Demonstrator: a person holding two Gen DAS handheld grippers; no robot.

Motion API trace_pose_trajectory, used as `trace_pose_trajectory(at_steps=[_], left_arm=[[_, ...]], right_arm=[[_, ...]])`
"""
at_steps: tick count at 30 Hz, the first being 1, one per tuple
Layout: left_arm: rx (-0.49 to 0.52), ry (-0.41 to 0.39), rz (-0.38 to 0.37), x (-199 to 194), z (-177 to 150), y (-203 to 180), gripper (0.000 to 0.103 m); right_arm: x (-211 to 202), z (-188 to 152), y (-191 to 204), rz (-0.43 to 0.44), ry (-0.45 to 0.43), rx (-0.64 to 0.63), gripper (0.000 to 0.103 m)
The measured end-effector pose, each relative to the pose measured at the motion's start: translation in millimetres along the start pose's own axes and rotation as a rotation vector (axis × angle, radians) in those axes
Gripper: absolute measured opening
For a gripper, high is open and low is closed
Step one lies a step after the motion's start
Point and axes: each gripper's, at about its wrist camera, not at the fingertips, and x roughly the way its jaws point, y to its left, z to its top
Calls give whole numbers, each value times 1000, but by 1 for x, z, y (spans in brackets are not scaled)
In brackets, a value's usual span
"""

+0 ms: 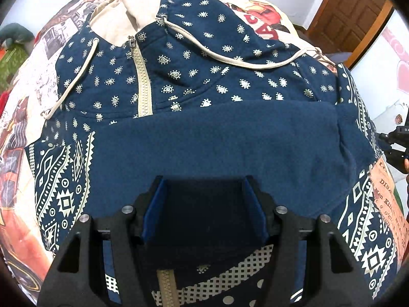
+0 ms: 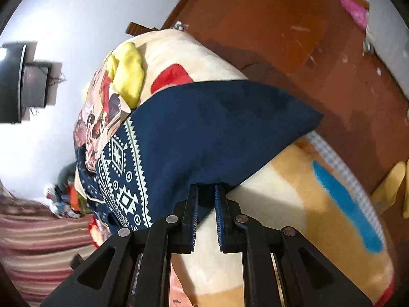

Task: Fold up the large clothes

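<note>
Bedding first: a big printed blanket (image 1: 51,51) covers the whole surface, and spread across it lies the navy hoodie (image 1: 204,81), front up, hood lining toward the far end. Its lower part is already turned up over the chest, so a plain navy inside panel (image 1: 217,143) sits across the middle, and the cream zipper (image 1: 142,81) vanishes under that panel's edge. Patterned bands show on both sides of the fold. One drawstring (image 1: 230,58) loops loosely across the chest, well apart from the grippers.

Now the tools. Left gripper (image 1: 204,204) hangs low over the folded panel with its jaws spread wide, nothing between the pads; whether the tips touch the cloth I cannot tell. Right gripper (image 2: 206,197) is at the bed's edge, jaws drawn in close on a hoodie corner (image 2: 204,192), which is lifted off the blanket, the cloth tenting up from the pinch.

Risks, as I judge them: that pinch looks shallow, right at the edge, so a quick pull could slip the corner free and drop the fold. With the left one open and pinning nothing, a carry across could drag the whole hoodie and rumple the panel. That loose drawstring could also get trapped inside the next fold.
</note>
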Motion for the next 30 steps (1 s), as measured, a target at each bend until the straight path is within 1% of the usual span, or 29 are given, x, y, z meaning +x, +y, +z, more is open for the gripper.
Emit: trace_pose_trajectory(at_steps=[3,8,11,13,17,21,24,27,30], left_arm=[[0,-2,-1,0,-1,1,61],[2,-1,0,0,-1,1,61],[4,-5,4,-1,-2,0,61],[4,-7,6,-1,-3,0,61],[1,-9,2,-2,-3,1,61],[-5,-15,4,-5,-4,3,61],[-18,-37,20,-10,-6,7,61],[-37,-69,21,-20,-7,14,61],[-44,-114,49,-33,-9,23,61]], right_arm=[[2,2,-4,24,16,28,9],[-3,-7,-10,60,52,55,9],[2,-6,-16,88,53,94,9],[7,-3,-16,89,54,111,9],[12,-1,-5,64,22,70,9],[13,0,6,46,-11,-10,9],[11,-2,16,38,-41,-71,8],[6,-6,33,58,-68,-132,6],[-6,-11,58,98,-107,-194,6]])
